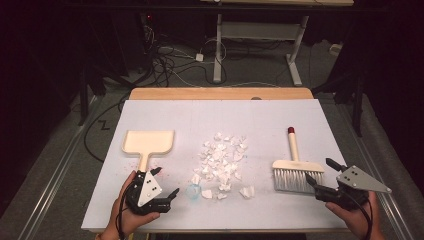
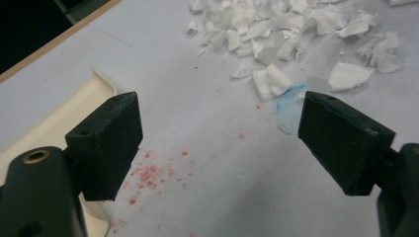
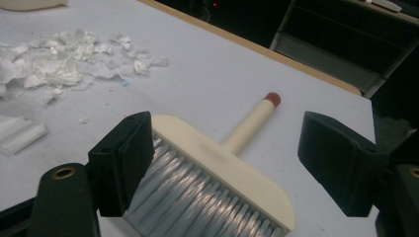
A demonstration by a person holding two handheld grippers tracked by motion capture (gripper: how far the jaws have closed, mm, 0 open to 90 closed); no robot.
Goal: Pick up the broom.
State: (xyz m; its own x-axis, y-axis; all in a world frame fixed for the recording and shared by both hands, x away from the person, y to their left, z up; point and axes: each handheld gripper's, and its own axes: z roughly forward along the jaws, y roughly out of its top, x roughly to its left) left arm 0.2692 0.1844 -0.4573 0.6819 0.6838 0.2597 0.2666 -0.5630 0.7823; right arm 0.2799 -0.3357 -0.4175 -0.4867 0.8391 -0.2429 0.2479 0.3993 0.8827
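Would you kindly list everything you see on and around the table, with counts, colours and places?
dustpan: one, cream, left part of the table, handle toward the person.
brush: one, cream with pale bristles and a red handle tip, right part.
paper scraps: many, white, heaped mid-table.
blue scrap: one, pale blue, near edge of the heap.
red specks: several, beside the dustpan handle.
table: one, white top with a wooden far edge.
cables: several, on the floor beyond.
left hand-held gripper: one, black, open, near the dustpan handle.
right hand-held gripper: one, black, open, at the brush head.
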